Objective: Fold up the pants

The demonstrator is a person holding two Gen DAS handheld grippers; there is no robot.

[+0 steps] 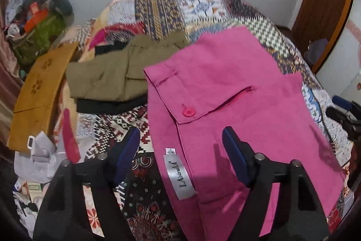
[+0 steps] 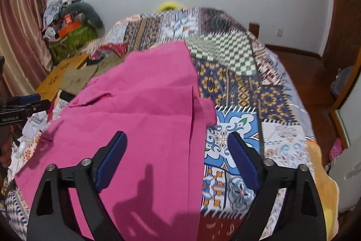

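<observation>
Pink pants (image 1: 237,83) lie flat on a patchwork bedspread (image 1: 162,10), with a pink button (image 1: 189,111) and a grey brand label (image 1: 179,175) at the waistband. My left gripper (image 1: 181,134) hovers open over the waistband's left edge, one finger above the bedspread and the other above the pink cloth. In the right wrist view the pants (image 2: 146,94) spread to the left. My right gripper (image 2: 178,134) stands open above their right edge and holds nothing. Each gripper shows at the rim of the other's view: the right gripper (image 1: 343,105) and the left gripper (image 2: 24,103).
A folded olive garment (image 1: 106,78) rests on a black one (image 1: 108,105) left of the pants. A brown cardboard piece (image 1: 38,94) and a full green bag (image 1: 38,37) sit further left. Bare bedspread (image 2: 248,87) extends right; wooden floor (image 2: 304,73) lies beyond.
</observation>
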